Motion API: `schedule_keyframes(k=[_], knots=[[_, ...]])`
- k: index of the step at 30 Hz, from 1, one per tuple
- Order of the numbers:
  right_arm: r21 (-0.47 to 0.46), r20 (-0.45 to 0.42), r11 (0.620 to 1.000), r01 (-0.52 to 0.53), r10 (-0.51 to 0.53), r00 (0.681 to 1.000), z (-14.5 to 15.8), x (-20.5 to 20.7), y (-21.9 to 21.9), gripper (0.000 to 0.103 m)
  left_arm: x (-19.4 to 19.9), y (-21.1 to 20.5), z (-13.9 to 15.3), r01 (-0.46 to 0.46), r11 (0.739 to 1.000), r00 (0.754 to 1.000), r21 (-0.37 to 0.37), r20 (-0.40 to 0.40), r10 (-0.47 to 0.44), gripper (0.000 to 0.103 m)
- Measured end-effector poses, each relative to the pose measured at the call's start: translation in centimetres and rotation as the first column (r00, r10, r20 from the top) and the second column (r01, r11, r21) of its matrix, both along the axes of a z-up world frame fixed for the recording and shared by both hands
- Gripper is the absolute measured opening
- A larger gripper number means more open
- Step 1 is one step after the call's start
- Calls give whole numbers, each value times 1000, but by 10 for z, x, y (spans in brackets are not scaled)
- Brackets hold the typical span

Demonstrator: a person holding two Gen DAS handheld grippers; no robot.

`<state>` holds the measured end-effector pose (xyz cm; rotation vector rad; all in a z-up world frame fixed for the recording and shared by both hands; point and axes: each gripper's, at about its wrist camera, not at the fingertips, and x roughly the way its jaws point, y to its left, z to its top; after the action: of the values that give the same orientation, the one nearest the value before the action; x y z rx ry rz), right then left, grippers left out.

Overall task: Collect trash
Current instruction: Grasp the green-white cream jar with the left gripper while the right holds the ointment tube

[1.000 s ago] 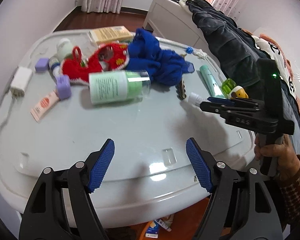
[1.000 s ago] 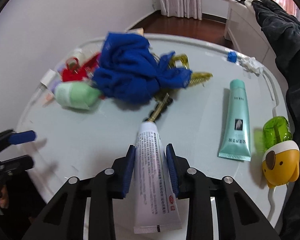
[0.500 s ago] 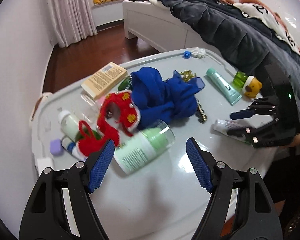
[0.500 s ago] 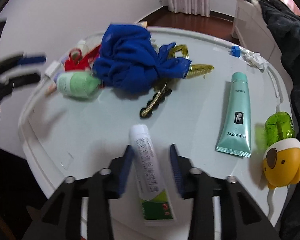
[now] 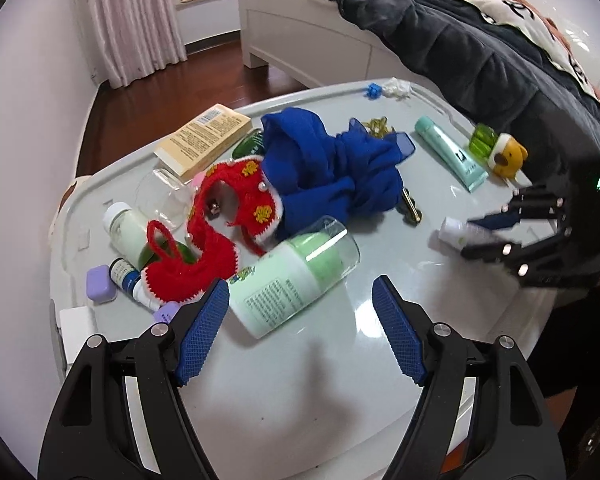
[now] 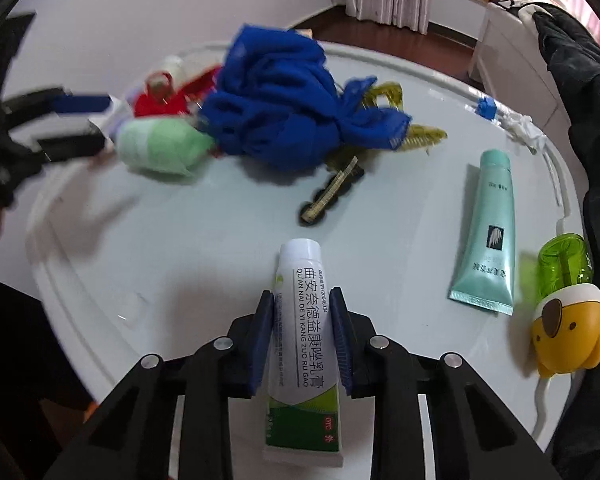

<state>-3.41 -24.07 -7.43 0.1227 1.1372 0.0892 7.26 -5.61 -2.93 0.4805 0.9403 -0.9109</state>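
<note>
A: On the left, the left gripper point(image 5: 300, 332) hangs over the table point(image 5: 300, 400) with its 2 jaws wide apart and nothing between them. Just beyond its tips lies the green bottle point(image 5: 296, 276) on its side, beside the red knitted piece point(image 5: 220, 232) and the blue cloth point(image 5: 332, 172).

B: And to the right?

A: The right gripper point(image 6: 300, 336) is closing its jaws on the white tube point(image 6: 304, 344), and the pads already touch both sides of it. The tube is low over the near edge of the table, cap pointing away.

B: How will it handle?

A: Probably light and soft, a little slippery. The middle of the body looks the best place to grip; a hard squeeze may press cream toward the cap.
</note>
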Motion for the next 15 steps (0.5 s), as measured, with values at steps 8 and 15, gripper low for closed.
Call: schedule_keyframes(k=[8,15], knots=[[102,35,995,7,-11,999,16,1,-6,29,6,-18,-6,205,978,976,36,63,-207,72],[106,32,994,15,-18,999,17,1,-15,29,18,-41,-40,316,939,948,136,-2,-319,72]])
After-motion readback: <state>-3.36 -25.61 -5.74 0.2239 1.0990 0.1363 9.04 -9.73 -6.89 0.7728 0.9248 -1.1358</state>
